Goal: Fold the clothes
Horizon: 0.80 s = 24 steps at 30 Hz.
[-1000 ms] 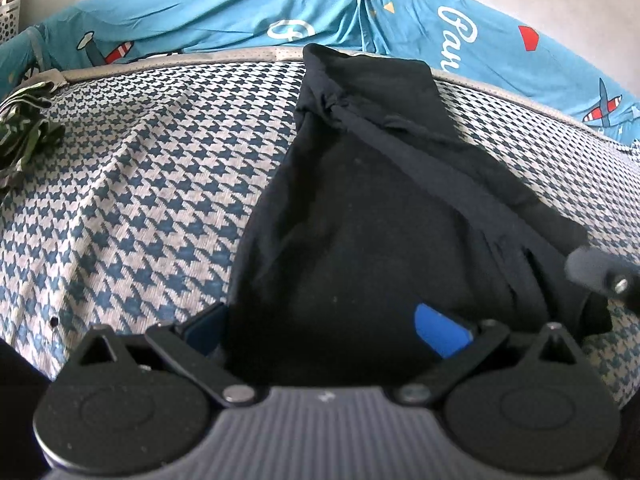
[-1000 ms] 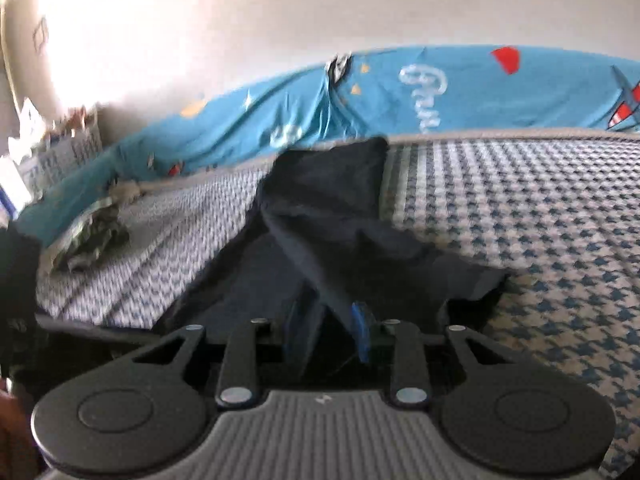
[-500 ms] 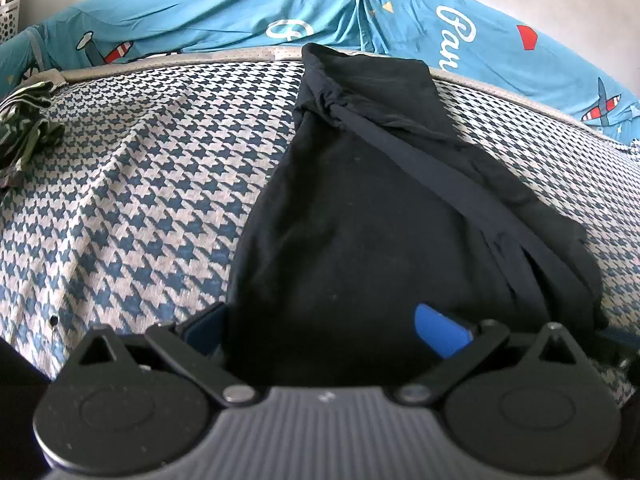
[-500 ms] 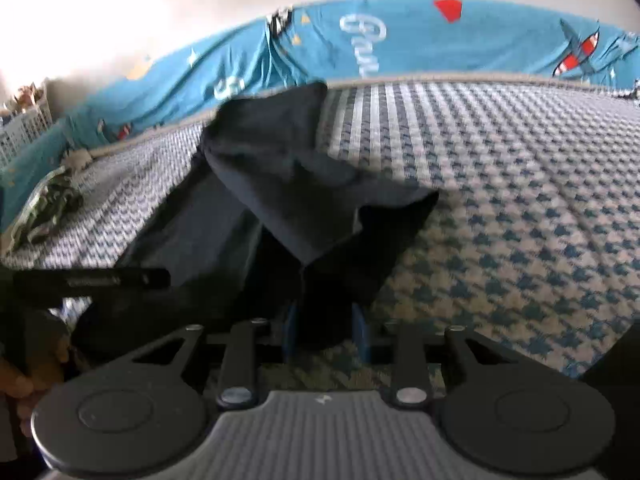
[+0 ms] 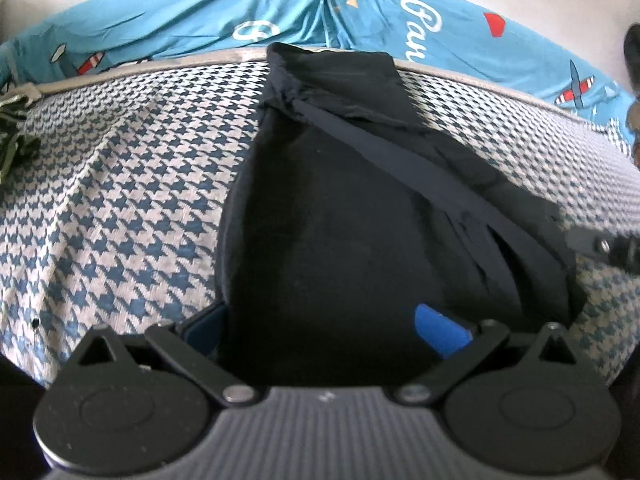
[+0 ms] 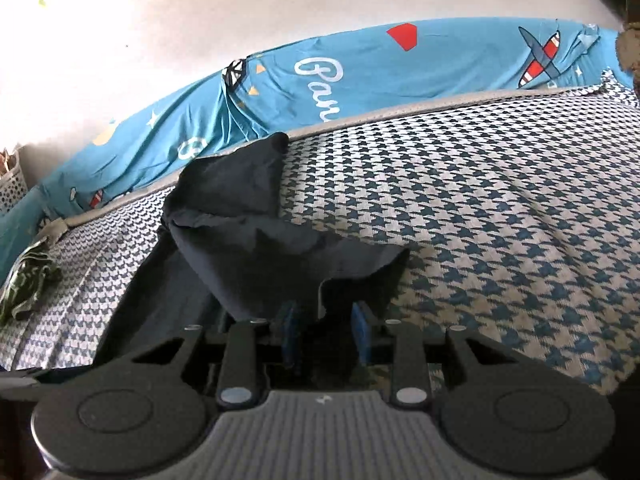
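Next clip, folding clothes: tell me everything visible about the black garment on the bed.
The black garment is a plain, thin, soft-looking cloth lying lengthwise on the houndstooth bed cover, its far end at the bed's edge by the blue printed sheet. One side flap is folded over, forming a diagonal ridge. The near edge sits between the wide-set pads of the left gripper; the right gripper pinches a corner of the folded flap. It looks wrinkled, partly folded.

Blue printed sheet point(image 5: 280, 12): white cursive lettering, legible portion "Pan", remainder cut off. No other readable text.
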{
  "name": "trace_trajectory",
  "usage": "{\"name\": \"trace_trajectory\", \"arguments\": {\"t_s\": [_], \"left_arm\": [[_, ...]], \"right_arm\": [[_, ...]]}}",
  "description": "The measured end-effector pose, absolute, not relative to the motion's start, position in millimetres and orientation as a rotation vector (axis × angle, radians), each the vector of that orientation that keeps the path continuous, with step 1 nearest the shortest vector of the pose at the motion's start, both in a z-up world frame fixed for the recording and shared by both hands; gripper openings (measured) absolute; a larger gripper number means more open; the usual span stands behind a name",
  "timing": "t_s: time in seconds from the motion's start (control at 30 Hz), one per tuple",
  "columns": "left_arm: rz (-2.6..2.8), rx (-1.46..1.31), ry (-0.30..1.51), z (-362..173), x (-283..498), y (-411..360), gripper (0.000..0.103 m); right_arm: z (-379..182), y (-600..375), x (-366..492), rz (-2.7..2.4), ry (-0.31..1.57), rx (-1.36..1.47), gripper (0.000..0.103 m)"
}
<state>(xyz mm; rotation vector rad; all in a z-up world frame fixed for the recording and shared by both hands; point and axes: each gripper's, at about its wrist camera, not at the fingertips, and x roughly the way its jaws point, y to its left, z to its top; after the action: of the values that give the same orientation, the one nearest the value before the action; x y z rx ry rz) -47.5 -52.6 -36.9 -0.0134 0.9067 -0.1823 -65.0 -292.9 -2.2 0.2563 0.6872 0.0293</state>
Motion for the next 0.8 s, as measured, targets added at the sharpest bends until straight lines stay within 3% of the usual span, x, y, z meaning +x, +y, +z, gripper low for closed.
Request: {"name": "trace_trajectory", "arguments": {"t_s": [0.3,0.8], "left_arm": [[-0.185,-0.054,0.902,-35,-46,-49,0.103],[-0.117,-0.111,0.863,-32,-43,-36,0.103]], "right_arm": [[-17,-292,-66,-0.153,0.768,0.127,0.031],[-21,-326,-25,-0.134,0.692,0.375,0.032]]}}
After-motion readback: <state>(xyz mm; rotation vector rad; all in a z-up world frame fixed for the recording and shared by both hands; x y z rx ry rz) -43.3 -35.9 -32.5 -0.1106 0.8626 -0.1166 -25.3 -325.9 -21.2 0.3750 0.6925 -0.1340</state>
